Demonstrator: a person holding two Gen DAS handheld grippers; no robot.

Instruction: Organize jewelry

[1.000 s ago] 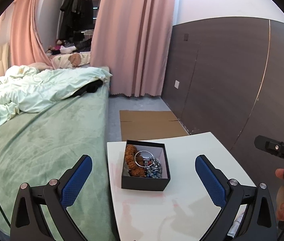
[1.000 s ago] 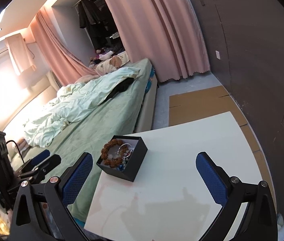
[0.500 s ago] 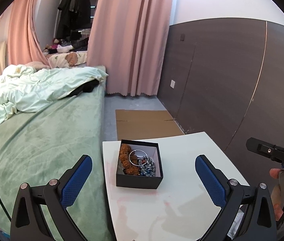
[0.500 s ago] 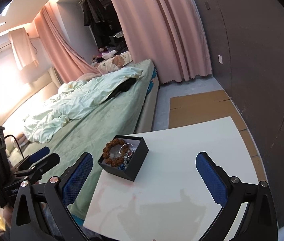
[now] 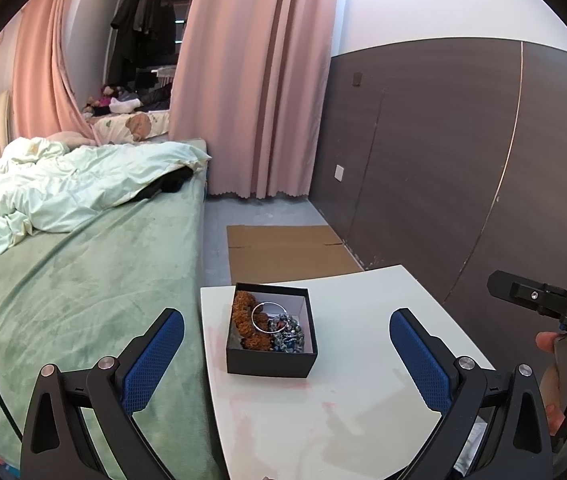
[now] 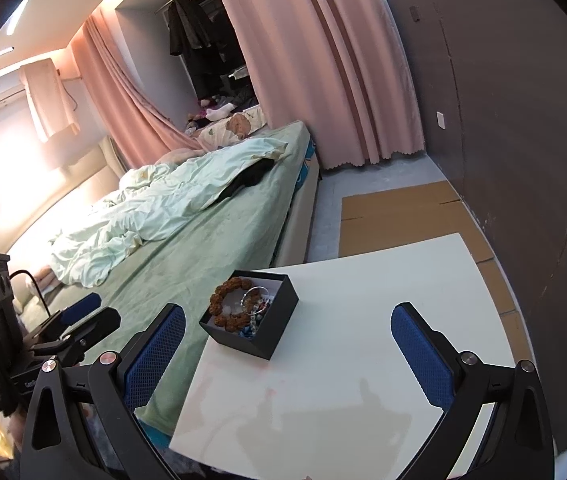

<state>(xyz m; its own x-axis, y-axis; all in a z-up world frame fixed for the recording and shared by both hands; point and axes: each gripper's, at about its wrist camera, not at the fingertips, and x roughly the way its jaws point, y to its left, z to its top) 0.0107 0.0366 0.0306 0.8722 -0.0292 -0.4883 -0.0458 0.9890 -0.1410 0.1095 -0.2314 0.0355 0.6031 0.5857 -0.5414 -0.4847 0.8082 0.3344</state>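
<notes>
- Left wrist view showed the left gripper point(image 5: 286, 354) with its blue-padded fingers point(image 5: 153, 360) spread wide apart, holding nothing, above the near part of the white table point(image 5: 363, 412).
- The black jewelry box point(image 5: 271, 358) sat open on the table near its left edge, between the fingers in that view.
- Inside lay a brown bead bracelet point(image 5: 243, 322), a silver ring bangle point(image 5: 264, 317) and a bluish beaded piece point(image 5: 289, 334).
- The right gripper point(image 6: 288, 354) likewise had its fingers point(image 6: 423, 360) apart and empty, the box point(image 6: 251, 330) ahead and left of centre.
- A green bed point(image 5: 83, 288) stood just beside the table.
</notes>
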